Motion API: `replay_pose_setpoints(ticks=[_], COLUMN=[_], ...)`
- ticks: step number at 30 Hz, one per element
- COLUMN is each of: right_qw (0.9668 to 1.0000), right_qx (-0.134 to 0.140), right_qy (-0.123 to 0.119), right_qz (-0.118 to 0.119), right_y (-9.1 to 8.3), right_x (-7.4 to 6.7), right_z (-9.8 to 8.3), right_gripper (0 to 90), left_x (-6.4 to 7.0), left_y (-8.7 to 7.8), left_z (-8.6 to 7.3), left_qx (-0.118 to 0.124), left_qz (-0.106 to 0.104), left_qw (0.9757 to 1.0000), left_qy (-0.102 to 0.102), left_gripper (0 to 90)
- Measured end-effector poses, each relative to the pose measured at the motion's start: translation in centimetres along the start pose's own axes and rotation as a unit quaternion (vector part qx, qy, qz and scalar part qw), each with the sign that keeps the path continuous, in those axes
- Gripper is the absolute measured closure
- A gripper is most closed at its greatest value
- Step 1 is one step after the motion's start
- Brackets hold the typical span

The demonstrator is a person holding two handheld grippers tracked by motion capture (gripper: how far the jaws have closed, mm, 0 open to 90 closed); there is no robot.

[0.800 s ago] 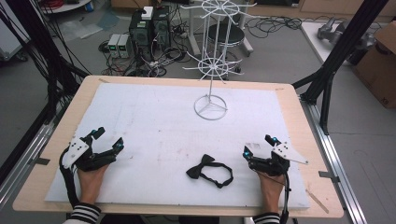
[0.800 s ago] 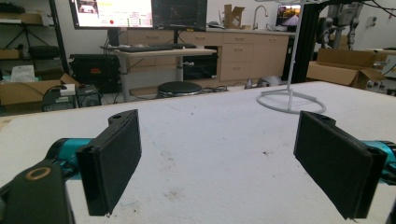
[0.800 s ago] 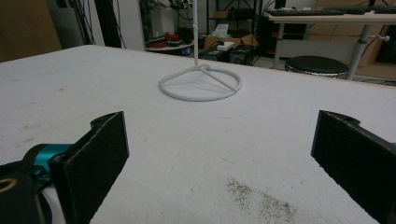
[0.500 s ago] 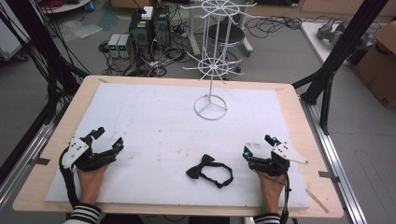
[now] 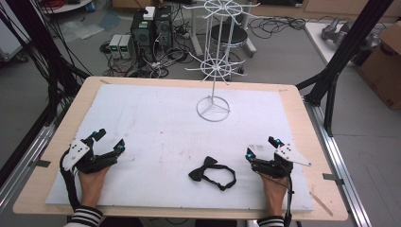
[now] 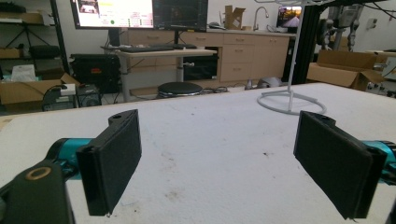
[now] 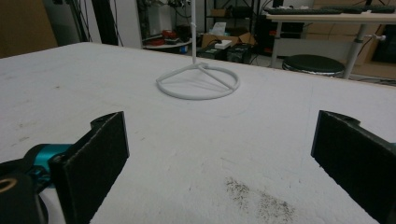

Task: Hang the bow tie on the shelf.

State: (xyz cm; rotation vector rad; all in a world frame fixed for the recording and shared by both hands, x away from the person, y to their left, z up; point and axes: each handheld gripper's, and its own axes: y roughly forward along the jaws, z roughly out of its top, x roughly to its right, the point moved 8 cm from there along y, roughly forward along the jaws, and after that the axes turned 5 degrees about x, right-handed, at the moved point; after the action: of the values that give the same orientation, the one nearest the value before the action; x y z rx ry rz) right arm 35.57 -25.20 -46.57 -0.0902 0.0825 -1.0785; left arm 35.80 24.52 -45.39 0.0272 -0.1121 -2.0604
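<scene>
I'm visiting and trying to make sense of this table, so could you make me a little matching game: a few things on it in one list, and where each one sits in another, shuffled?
Things:
1. bow tie
2. wire stand
3. left gripper
4. right gripper

Places, as the high view shows them:
A. far middle of the white mat
B. near right of the mat, jaws apart
C. near middle, lying flat between the two hands
D. near left of the mat, jaws apart

Pairs: 1-C, 2-A, 3-D, 4-B
</scene>
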Motion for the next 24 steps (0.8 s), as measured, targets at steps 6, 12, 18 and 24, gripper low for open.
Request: replay_pose_setpoints(ticks=[6, 12, 18, 24], right_qw=[0.9999, 0.9996, 0.9966, 0.9903], right_qx=[-0.008, -0.022, -0.067, -0.106], right_qy=[0.007, 0.016, -0.009, -0.04], right_qz=[-0.007, -0.001, 0.047, 0.08], right_y=[0.1, -0.1, 0.3, 0.7], right_x=[0.1, 0.3, -1.1, -2.6], right_z=[0.0, 0.3, 1.3, 2.8], right_gripper=[3.1, 3.1, 3.1, 3.1], left_x=[0.0, 0.0, 0.0, 0.0], left_y=[0.0, 0.0, 0.0, -0.1], left_z=[0.0, 0.0, 0.0, 0.0], left_qx=[0.001, 0.001, 0.001, 0.004], left_qz=[0.0, 0.0, 0.0, 0.0], left_qw=[1.0, 1.0, 1.0, 1.0], left_qy=[-0.001, -0.001, -0.002, -0.001], left_gripper=[15.5, 15.5, 15.5, 15.5])
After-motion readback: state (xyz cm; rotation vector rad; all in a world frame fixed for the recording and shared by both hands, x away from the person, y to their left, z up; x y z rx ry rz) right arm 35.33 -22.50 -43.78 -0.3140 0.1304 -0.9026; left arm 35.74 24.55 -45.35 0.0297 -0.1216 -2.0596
